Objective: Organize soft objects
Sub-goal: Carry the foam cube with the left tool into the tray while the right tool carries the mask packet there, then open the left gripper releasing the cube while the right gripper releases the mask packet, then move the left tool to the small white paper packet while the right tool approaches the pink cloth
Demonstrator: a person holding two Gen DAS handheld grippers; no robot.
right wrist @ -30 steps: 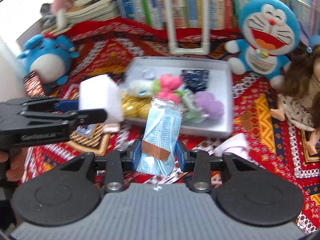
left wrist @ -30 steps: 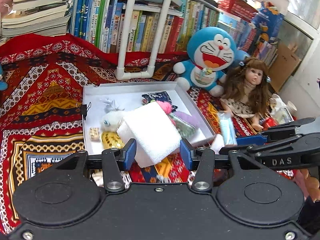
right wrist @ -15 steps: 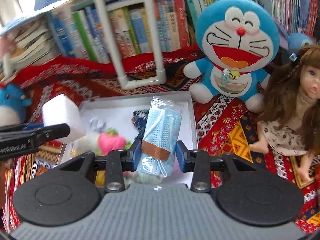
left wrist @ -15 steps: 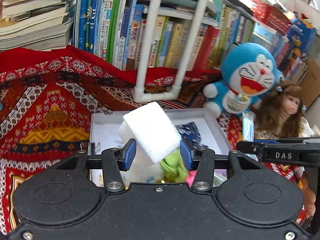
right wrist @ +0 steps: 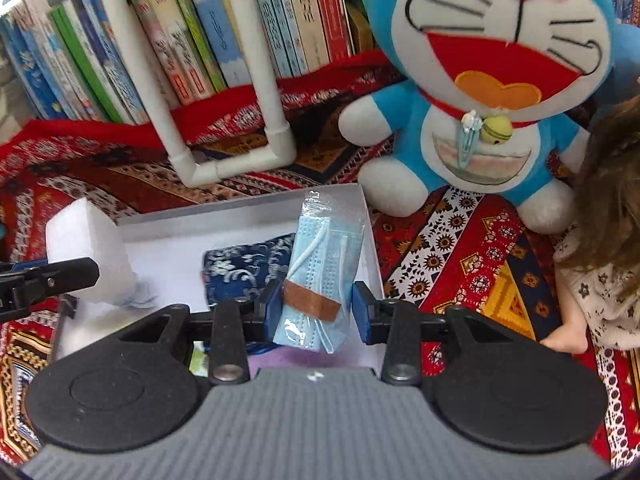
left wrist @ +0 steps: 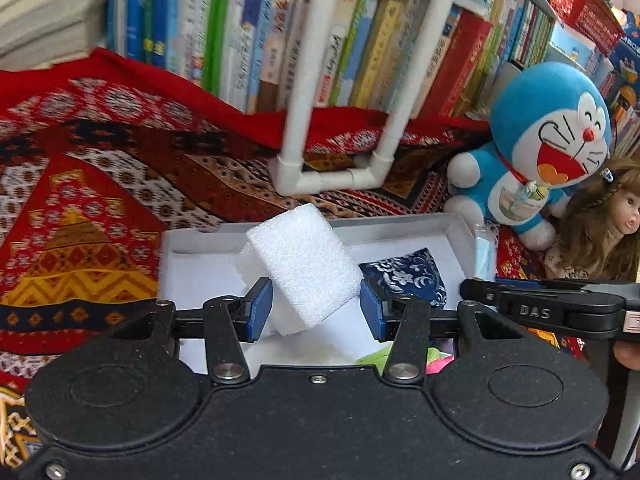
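My left gripper (left wrist: 316,308) is shut on a white foam block (left wrist: 304,264), held over the white tray (left wrist: 200,240); the block also shows at the left of the right wrist view (right wrist: 84,236). My right gripper (right wrist: 318,312) is shut on a packet of blue face masks (right wrist: 320,272), held over the tray's (right wrist: 200,216) right part. A dark blue patterned pouch (left wrist: 404,276) lies in the tray, also seen in the right wrist view (right wrist: 240,268). The right gripper's black arm (left wrist: 560,308) shows at the right of the left wrist view.
A Doraemon plush (right wrist: 488,80) and a long-haired doll (left wrist: 604,220) sit right of the tray on the red patterned cloth (left wrist: 100,184). A white pipe frame (left wrist: 332,176) and a row of books (left wrist: 280,32) stand behind. Green and pink soft items (left wrist: 400,356) lie in the tray's near part.
Both grippers have moved forward over the tray toward its far end, still holding the foam block and the mask packet. The Doraemon plush now looms larger in the right wrist view.
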